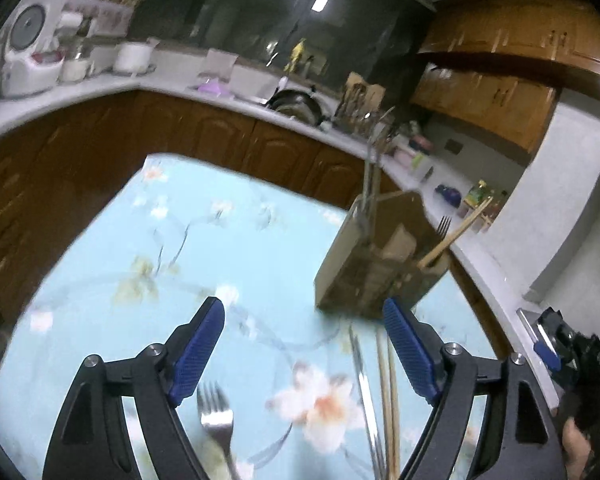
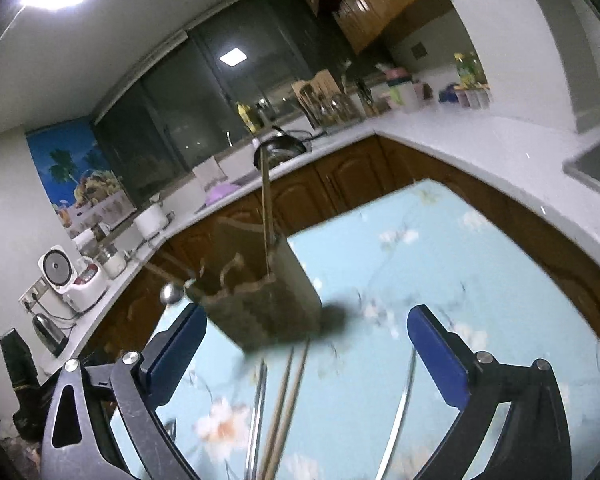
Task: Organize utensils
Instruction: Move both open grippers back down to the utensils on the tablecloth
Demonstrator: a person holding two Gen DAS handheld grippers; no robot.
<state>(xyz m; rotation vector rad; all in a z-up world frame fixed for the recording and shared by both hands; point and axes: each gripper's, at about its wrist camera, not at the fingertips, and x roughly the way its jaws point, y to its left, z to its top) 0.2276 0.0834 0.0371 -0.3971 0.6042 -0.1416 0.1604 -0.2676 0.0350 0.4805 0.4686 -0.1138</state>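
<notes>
A brown cardboard utensil holder stands on the blue flowered table; it holds chopsticks, a fork and a tall metal utensil. My left gripper is open above the table, the holder just beyond its right finger. A fork, a pair of chopsticks and a metal utensil lie on the table under it. My right gripper is open, close in front of the holder. Chopsticks and metal utensils lie below it.
A white counter over brown cabinets wraps round the table, with a rice cooker, a pan, a rack and bottles. My right gripper shows at the left wrist view's right edge.
</notes>
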